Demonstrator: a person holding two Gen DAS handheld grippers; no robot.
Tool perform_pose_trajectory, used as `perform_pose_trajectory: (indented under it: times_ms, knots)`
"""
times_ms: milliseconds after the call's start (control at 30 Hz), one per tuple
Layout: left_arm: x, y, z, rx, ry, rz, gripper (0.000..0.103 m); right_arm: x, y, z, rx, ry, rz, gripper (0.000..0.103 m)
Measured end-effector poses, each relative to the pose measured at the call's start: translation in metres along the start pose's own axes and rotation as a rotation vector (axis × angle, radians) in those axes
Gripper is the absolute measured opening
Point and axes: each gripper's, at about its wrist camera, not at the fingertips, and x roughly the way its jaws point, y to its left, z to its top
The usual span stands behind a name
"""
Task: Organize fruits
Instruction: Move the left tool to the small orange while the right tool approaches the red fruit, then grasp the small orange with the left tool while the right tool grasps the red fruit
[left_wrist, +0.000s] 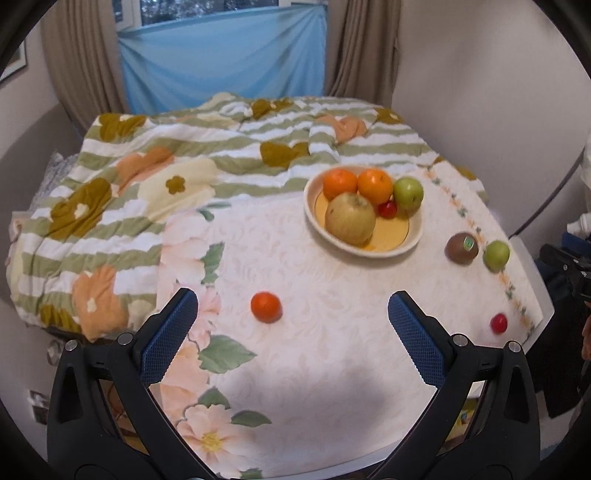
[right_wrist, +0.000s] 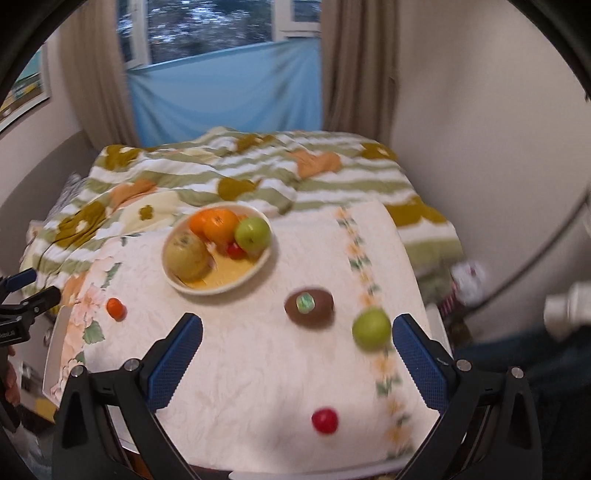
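A cream bowl (left_wrist: 413, 236) (right_wrist: 258, 271) on the flowered cloth holds two oranges, a yellow apple (left_wrist: 350, 219), a green apple (left_wrist: 408, 193) and a small red fruit. Loose on the cloth lie a small orange (left_wrist: 266, 306) (right_wrist: 116, 308), a brown kiwi with a sticker (left_wrist: 461, 248) (right_wrist: 309, 305), a green apple (left_wrist: 496, 254) (right_wrist: 371, 328) and a small red fruit (left_wrist: 498, 323) (right_wrist: 324, 420). My left gripper (left_wrist: 293, 306) is open and empty above the small orange. My right gripper (right_wrist: 297, 330) is open and empty, its right finger close beside the loose green apple.
The cloth covers a small white table (left_wrist: 524, 254) set against a bed with a striped flowered quilt (left_wrist: 147, 192). A blue sheet (left_wrist: 221, 66) hangs between beige curtains behind. Walls close in on the right, and the other gripper's black frame (right_wrist: 22, 306) shows at the left.
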Motion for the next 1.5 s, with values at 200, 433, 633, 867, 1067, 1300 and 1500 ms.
perform_pose_trajectory:
  times_ms: [200,433,633,867,1067,1300,1500]
  knots:
    - [0.032,0.014,-0.017,0.044,0.045,-0.044,0.103,0.016,-0.001,-0.036,0.070,0.048,-0.067,0.102]
    - [0.081,0.022,-0.030,0.084,0.105,-0.089,0.103,0.040,-0.009,-0.074,0.175,0.100,-0.126,0.102]
    - [0.115,0.028,-0.030,0.115,0.130,-0.083,0.087,0.061,-0.014,-0.097,0.225,0.152,-0.154,0.102]
    - [0.143,0.033,-0.033,0.129,0.188,-0.076,0.064,0.079,-0.020,-0.103,0.258,0.184,-0.185,0.097]
    - [0.151,0.037,-0.036,0.118,0.203,-0.068,0.042,0.092,-0.023,-0.109,0.285,0.224,-0.194,0.083]
    - [0.153,0.037,-0.035,0.120,0.200,-0.068,0.042,0.094,-0.024,-0.107,0.283,0.222,-0.211,0.063]
    - [0.154,0.037,-0.035,0.119,0.199,-0.070,0.042,0.095,-0.020,-0.103,0.268,0.211,-0.200,0.048]
